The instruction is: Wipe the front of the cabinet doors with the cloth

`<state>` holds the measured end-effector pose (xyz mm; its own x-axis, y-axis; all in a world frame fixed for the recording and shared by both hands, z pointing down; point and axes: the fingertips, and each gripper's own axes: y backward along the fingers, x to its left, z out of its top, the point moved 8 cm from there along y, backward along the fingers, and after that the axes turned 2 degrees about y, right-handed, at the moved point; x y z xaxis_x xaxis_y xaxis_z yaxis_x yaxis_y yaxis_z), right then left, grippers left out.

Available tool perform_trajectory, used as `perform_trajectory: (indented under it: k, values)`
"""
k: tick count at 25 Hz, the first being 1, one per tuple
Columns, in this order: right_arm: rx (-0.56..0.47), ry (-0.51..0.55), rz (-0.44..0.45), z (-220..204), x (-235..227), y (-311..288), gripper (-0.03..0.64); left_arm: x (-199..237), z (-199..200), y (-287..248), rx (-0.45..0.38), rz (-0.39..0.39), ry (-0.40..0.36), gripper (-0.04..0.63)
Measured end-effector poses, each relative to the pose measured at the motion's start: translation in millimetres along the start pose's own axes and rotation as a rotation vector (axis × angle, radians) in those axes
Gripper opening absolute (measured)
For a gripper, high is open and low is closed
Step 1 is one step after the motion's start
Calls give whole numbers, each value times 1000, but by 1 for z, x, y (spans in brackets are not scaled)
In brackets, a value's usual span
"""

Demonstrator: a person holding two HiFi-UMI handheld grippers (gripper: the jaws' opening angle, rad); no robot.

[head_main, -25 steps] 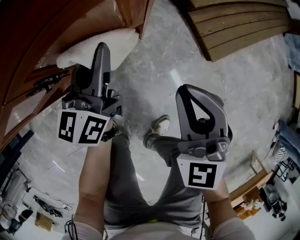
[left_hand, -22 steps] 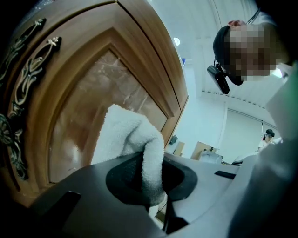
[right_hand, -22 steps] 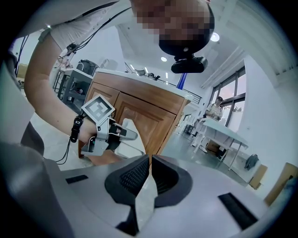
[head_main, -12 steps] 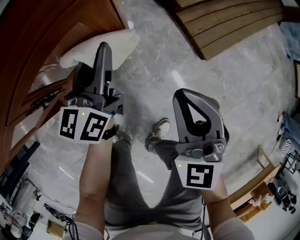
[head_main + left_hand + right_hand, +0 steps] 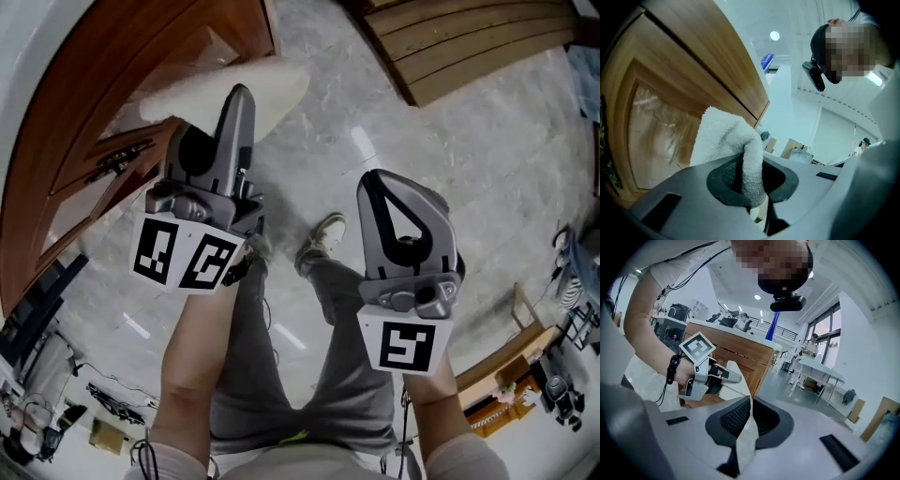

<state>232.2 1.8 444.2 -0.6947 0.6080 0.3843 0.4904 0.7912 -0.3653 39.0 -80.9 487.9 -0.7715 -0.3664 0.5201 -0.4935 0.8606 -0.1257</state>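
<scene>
Left gripper (image 5: 750,174): jaws pinched on the cloth (image 5: 724,136), with a fold running down between the pads and the bulk bunched above and left of the fingertips. Right gripper (image 5: 749,414): jaws closed on a thin white strip (image 5: 746,437), paper or fabric, can't tell. It does no work and hangs level with the left gripper, well right of the cloth.

Just past the left fingertips is the door (image 5: 693,61), a wooden frame with a clouded pane (image 5: 656,126) to the left of the cloth. The cloth looks to be against the frame by the pane, but contact isn't certain. In the head view the left gripper (image 5: 239,94) points at the door (image 5: 122,84), with the cloth (image 5: 272,80) at its tip near the door's edge. The right gripper (image 5: 375,183) is over the floor (image 5: 450,159).

Step, by my read: wiping stroke on the door front, mid-task. The next move calls for keeping the pinch tight, pressing the cloth flat and sweeping it across frame and pane.
</scene>
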Motion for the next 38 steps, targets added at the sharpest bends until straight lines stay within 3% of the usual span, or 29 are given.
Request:
perform_trajectory:
  k: [16,27,38]
  values:
    - [-66,69,55,200,-12,38,44,-71,162,100,-5,7,45,57]
    - [-98,113,74,293,-11,55,44,-102,246,147,-45,-17,46,57]
    - [-100,142,82,364,-12,108,44,-144,304,212,-84,23,54,57]
